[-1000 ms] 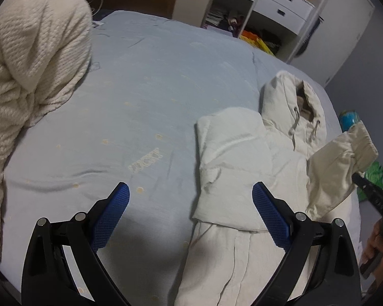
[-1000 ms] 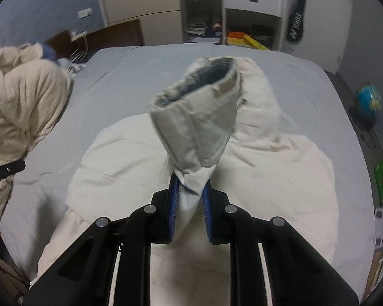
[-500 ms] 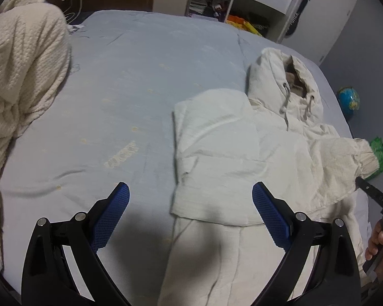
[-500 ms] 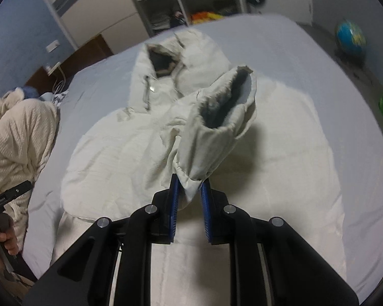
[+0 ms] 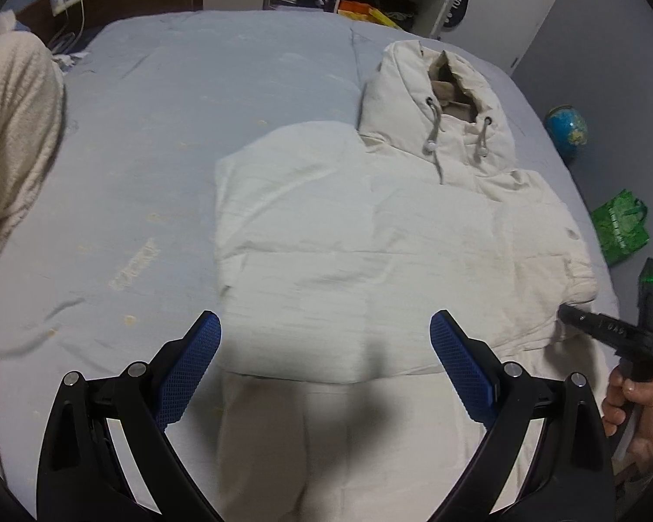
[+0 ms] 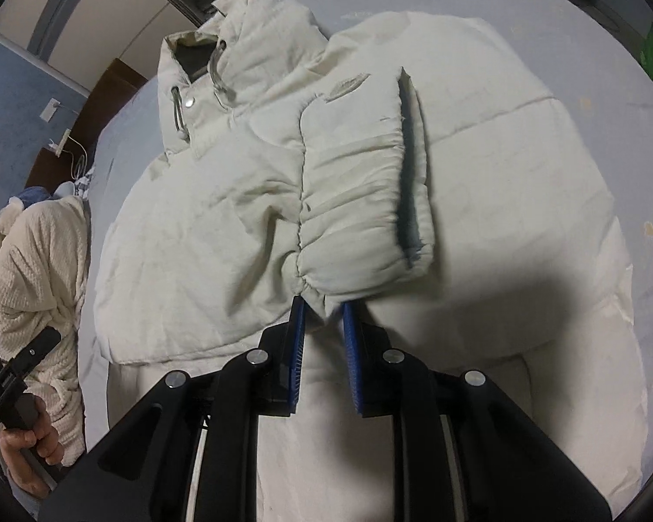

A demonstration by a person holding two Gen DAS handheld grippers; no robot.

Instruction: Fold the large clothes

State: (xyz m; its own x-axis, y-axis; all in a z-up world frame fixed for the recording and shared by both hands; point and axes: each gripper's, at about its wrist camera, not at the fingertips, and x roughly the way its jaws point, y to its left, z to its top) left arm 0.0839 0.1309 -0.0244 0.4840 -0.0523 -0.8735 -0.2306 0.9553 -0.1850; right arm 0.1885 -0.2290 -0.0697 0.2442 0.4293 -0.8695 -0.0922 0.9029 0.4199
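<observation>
- Blue pads of the right hand-held gripper [image 6: 323, 304] pinched the sleeve cuff [image 6: 361, 200], laid across the jacket's chest.
- Left hand-held gripper [image 5: 324, 330] hung spread wide, grasping nothing.
- Cream hooded jacket [image 5: 370, 235] lay flat on the bed [image 5: 161, 130].

Both wrist views low over the same jacket [image 5: 370, 239], right nearer.

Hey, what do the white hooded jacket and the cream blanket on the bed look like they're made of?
Jacket: likely padded woven fabric, matte; puffy stitched panels, gathered cuff. Blanket: probably soft knit or fleece, with a waffle-like ribbed texture.
</observation>
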